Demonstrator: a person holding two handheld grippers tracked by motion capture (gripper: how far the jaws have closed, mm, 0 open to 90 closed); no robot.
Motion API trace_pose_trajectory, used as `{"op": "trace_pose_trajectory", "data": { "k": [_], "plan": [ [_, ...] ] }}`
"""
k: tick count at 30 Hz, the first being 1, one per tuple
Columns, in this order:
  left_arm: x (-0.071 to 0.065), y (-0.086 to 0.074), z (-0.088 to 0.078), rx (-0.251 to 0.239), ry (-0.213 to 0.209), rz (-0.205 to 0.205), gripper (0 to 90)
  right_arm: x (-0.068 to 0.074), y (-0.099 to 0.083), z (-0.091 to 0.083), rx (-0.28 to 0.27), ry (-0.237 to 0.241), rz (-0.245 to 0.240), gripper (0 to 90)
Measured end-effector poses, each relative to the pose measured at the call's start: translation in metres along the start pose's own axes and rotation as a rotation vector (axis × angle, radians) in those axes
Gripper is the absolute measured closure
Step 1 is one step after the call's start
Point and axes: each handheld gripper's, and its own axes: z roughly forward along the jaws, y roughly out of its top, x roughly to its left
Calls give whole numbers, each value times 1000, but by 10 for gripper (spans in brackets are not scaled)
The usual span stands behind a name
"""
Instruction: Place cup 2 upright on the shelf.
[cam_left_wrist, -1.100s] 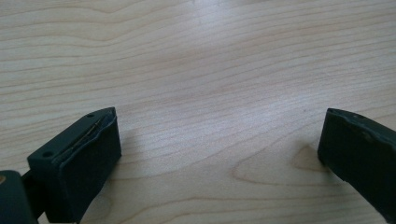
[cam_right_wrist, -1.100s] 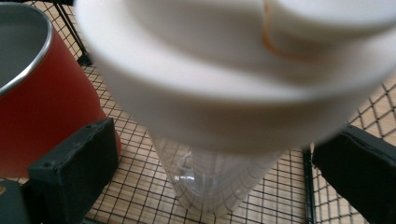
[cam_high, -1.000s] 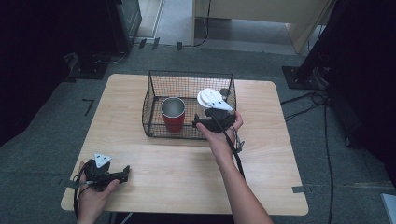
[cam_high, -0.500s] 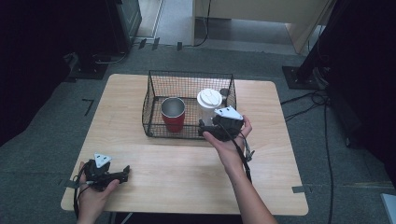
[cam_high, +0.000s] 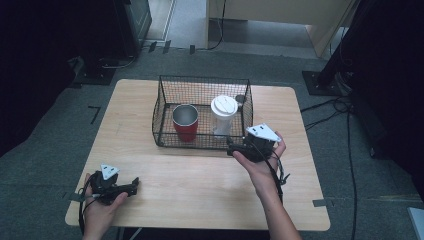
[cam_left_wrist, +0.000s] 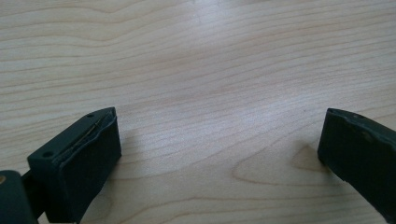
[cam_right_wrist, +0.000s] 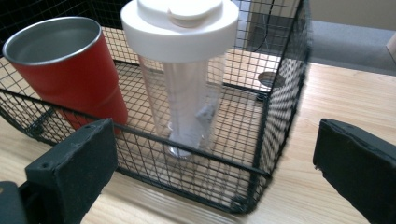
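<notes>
Two cups (cam_high: 185, 121) stand upright inside wire basket (cam_high: 247, 107), seemingly corralled; right gripper (cam_high: 235, 149) wide open, empty, just outside it; left gripper (cam_high: 131, 185) likewise, parked.

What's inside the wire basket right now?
The wire basket holds a red metal cup, open and apparently empty, beside a clear tumbler with a white lid. The lid hides its inside from above.

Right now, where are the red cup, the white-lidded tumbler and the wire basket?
red cup (cam_high: 185, 129), high view, its red side.
white-lidded tumbler (cam_right_wrist: 180, 23), right gripper view, its white lid.
wire basket (cam_high: 159, 112), high view, its left wall.
</notes>
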Motion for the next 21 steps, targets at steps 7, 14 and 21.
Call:
{"op": "trace_pose_trajectory", "data": {
  "k": [7,14,21],
  "plan": [
    [0,0,0,1,0,1,0,-18,-15,-12,-8,3,9,0],
    [0,0,0,1,0,0,0,-37,-32,-21,-4,-8,17,0],
    [0,0,0,1,0,1,0,-54,-49,-29,4,-27,23,0]
  ]
}}
